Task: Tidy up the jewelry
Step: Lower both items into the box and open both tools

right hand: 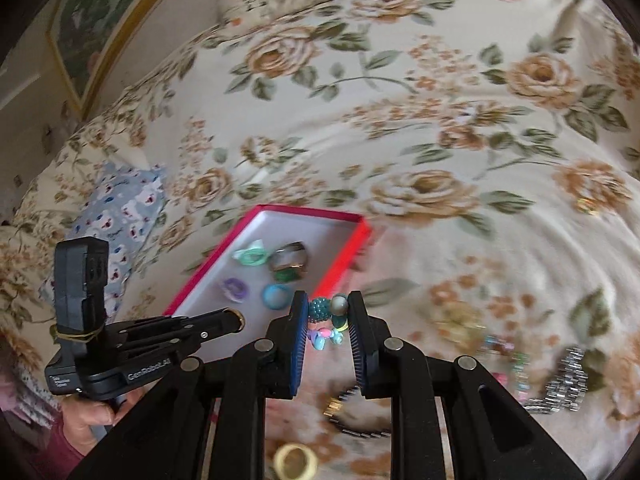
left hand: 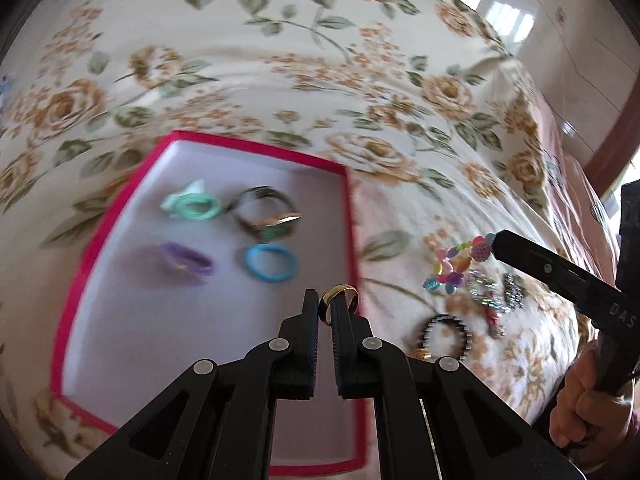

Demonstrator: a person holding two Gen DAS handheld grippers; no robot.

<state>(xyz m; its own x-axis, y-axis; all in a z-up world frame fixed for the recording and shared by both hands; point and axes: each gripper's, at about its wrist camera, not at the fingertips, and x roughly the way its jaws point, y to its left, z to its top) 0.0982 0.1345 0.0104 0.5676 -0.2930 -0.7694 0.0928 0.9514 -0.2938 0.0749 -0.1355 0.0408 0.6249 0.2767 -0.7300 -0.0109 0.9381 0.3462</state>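
- Left hand-held gripper [left hand: 327,304] is nearly closed, pinching a gold ring [left hand: 339,300] right at its fingertips, band standing on edge. The bite looks thin, with only the tips on a smooth metal band.
- Risk one: that ring could squirt out or twist free, since polished metal gives the tips little to hold.
- It hangs over the near right edge of the red box [left hand: 120,220], close to the rim. Let go here and it may clip the wall and roll onto the bedspread [left hand: 280,60].
- Ahead of the left hand-held gripper, in the box: a blue ring [left hand: 269,263], a purple ring [left hand: 185,261], a mint-green ring [left hand: 191,205] and a dark metal ring [left hand: 265,212], all lying flat and apart.
- Right hand-held gripper [right hand: 327,312] is partly open, with the beaded bracelet [right hand: 326,318] between its fingers. A teal studded bead and a pale one sit at the tips, pastel beads dangling below.
- Risk two: whether it's truly clamped, I cannot tell; round beads could slide out.
- Risk three: both tools work near the same corner, so a bump is possible.
- Below the right one on the bed: a black bracelet [right hand: 360,424] and a yellow ring [right hand: 296,460].
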